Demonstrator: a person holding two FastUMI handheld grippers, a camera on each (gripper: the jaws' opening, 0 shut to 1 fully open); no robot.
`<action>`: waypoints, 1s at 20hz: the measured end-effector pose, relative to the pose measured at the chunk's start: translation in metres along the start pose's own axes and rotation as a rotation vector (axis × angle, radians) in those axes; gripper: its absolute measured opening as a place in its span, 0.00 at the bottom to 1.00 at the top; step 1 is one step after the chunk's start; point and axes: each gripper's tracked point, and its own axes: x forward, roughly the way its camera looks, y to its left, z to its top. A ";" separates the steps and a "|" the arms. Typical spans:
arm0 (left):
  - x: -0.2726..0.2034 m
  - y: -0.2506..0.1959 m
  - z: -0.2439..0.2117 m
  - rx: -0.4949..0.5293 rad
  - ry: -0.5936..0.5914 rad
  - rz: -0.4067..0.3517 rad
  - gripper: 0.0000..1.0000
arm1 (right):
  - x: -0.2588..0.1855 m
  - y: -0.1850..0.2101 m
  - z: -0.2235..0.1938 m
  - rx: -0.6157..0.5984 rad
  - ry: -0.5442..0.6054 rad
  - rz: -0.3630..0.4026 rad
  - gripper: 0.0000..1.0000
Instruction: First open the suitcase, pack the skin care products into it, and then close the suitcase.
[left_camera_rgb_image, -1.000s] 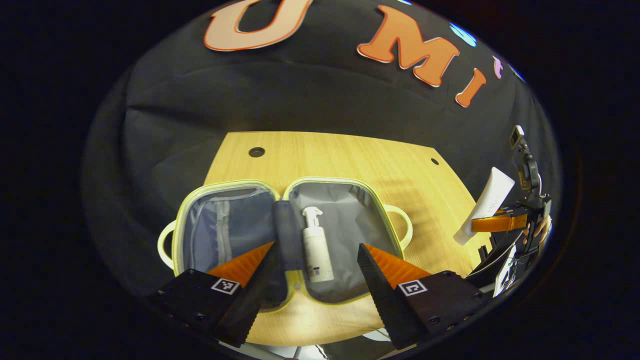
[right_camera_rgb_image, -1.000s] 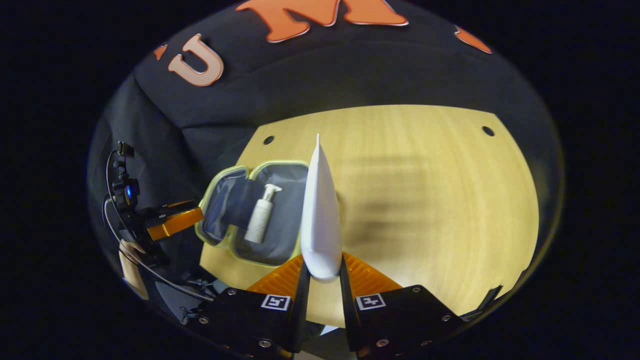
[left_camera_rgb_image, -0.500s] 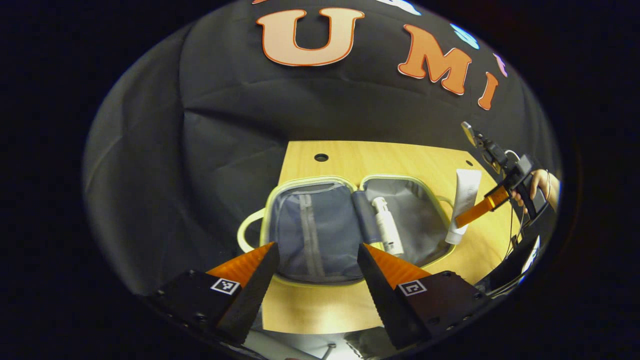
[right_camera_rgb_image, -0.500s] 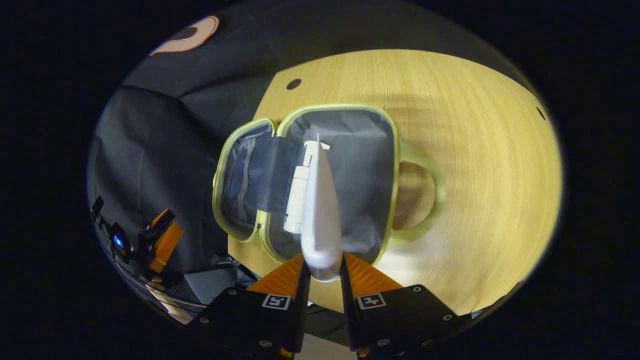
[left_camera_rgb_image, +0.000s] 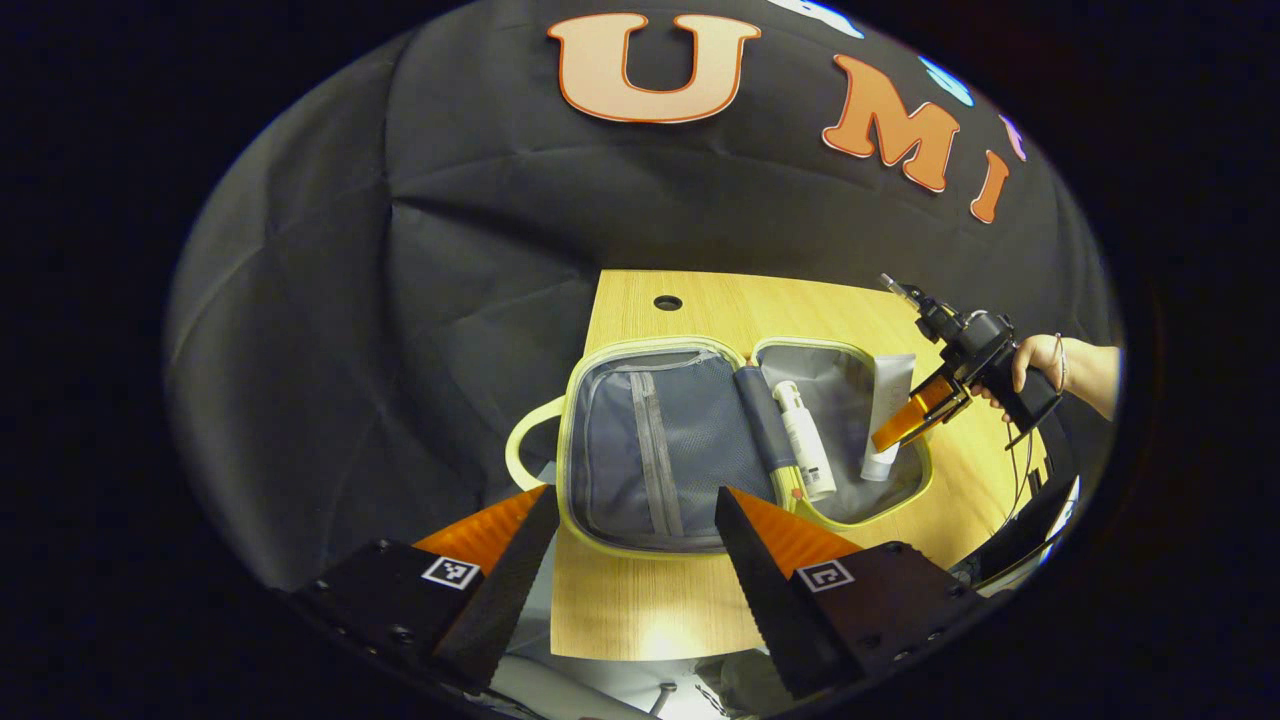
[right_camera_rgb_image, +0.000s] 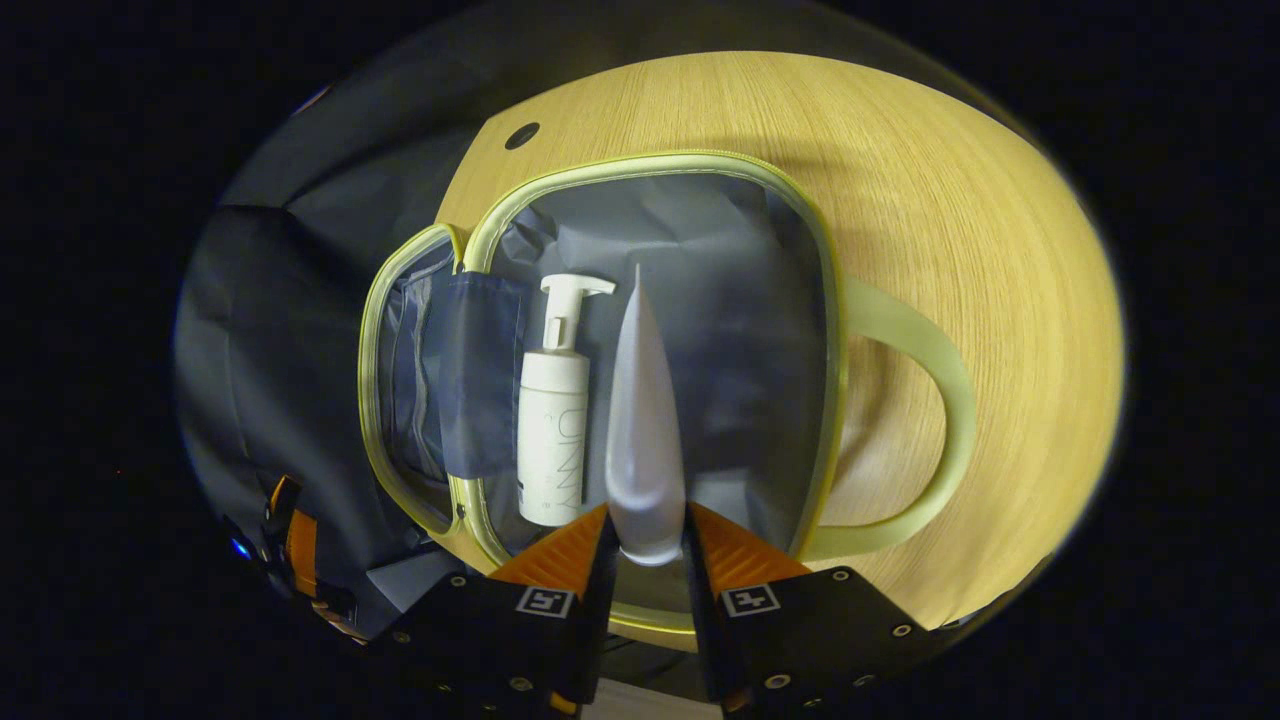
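The right gripper (right_camera_rgb_image: 645, 545), clamped on the white tube (right_camera_rgb_image: 643, 420), has lowered it into the open suitcase (right_camera_rgb_image: 780, 300) beside the pump bottle (right_camera_rgb_image: 553, 430); the left gripper (left_camera_rgb_image: 635, 560) has drawn back, fingers spread.

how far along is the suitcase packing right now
Done: the suitcase lies open flat on the table, and the pump bottle already lies in its right half. In hand: the right gripper is shut on the white tube, holding it over that same half beside the bottle, not yet released. The left gripper is open and holds nothing. Left: release the tube, then close the suitcase.
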 end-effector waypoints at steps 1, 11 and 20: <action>0.000 0.000 -0.001 -0.013 0.003 -0.005 0.99 | -0.003 0.006 0.004 0.008 -0.009 0.023 0.45; -0.006 0.012 0.011 -0.047 -0.052 0.051 0.99 | -0.047 0.028 0.027 -0.047 -0.239 0.076 0.96; 0.027 0.094 0.028 -0.180 -0.130 0.052 0.99 | -0.171 0.068 0.029 -0.093 -0.627 0.193 0.95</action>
